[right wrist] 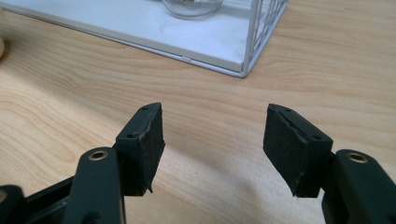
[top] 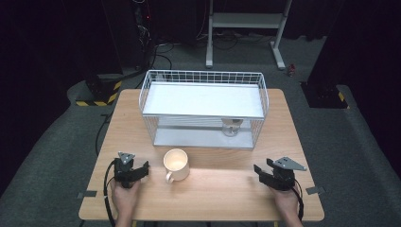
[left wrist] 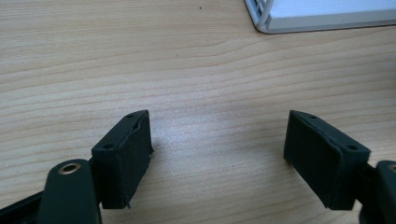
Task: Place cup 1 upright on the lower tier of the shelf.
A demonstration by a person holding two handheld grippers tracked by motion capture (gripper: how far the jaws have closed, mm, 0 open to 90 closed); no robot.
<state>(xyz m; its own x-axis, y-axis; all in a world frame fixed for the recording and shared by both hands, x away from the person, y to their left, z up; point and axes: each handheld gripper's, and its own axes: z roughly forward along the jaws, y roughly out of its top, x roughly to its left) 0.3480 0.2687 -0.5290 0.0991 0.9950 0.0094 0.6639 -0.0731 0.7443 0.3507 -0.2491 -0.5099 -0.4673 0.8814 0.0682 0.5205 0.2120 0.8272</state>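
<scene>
A cream mug [top: 176, 164] stands upright on the wooden table [top: 208, 189], handle toward the near left, in front of a white wire rack [top: 204, 108]. A clear glass [top: 231, 126] stands on the rack's lower shelf at the right; its base [right wrist: 192, 7] shows in the right gripper view. My left gripper [top: 137, 171] rests left of the mug, open, with bare wood between its pads [left wrist: 126, 156]. My right gripper [top: 265, 171] sits near the table's right front, open and holding nothing, its pads [right wrist: 144, 140] over bare wood.
The rack's near corner [left wrist: 261, 21] lies ahead of the left gripper, and its right front corner [right wrist: 245, 70] ahead of the right gripper. A metal stand [top: 246, 28] and cables are on the floor beyond the table.
</scene>
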